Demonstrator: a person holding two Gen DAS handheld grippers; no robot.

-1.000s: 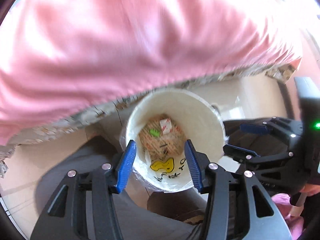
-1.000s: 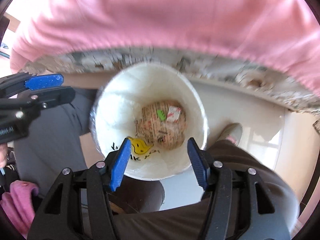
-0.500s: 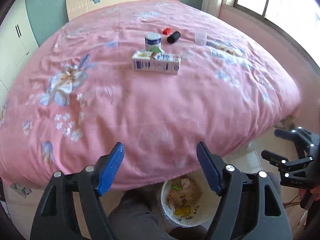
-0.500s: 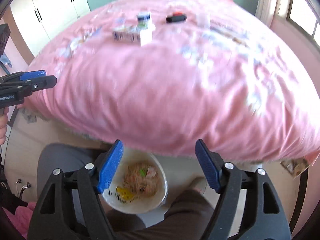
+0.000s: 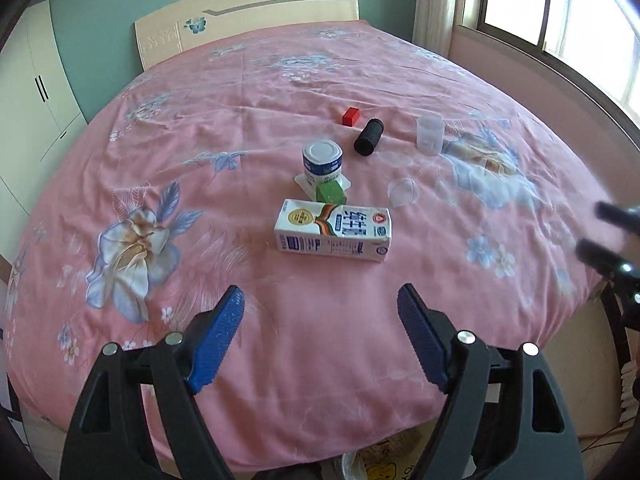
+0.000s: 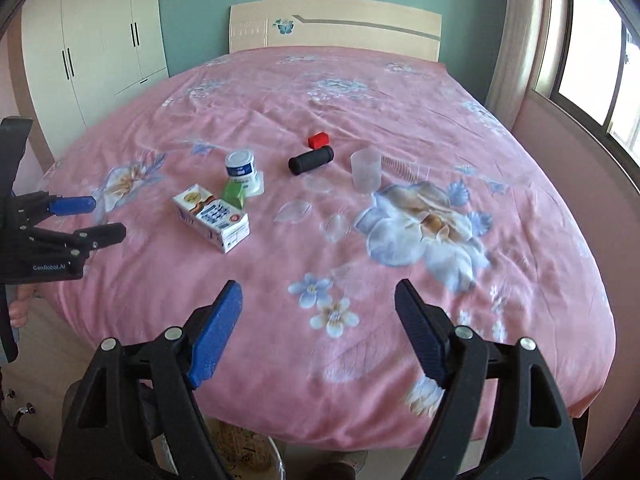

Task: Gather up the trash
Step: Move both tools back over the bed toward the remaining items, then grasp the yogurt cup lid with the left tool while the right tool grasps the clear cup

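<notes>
On the pink flowered bed lie a white milk carton (image 5: 332, 232) (image 6: 212, 218), a blue-and-white can (image 5: 322, 162) (image 6: 240, 166), a small green box (image 5: 330, 192) (image 6: 234, 194), a black cylinder (image 5: 369, 137) (image 6: 311, 159), a red block (image 5: 351, 116) (image 6: 318, 139) and a clear cup (image 5: 430, 134) (image 6: 365, 170). My left gripper (image 5: 320, 292) hovers over the bed's near edge, jaws opening, nothing between them. My right gripper (image 6: 318, 286) does the same further right. The white trash bin (image 5: 384, 464) (image 6: 248, 456) peeks out below the bed edge.
A clear lid (image 5: 403, 192) lies beside the cup. The wooden headboard (image 6: 336, 24) stands at the far end, a white wardrobe (image 6: 92, 40) at the left, a window (image 5: 560, 12) at the right. The left gripper (image 6: 80, 220) shows at the right view's left edge.
Both grippers have risen from just over the trash bin to above the bed's near edge and tilted up. Their jaws have spread wider, and the bin has dropped to the bottom of both views.
</notes>
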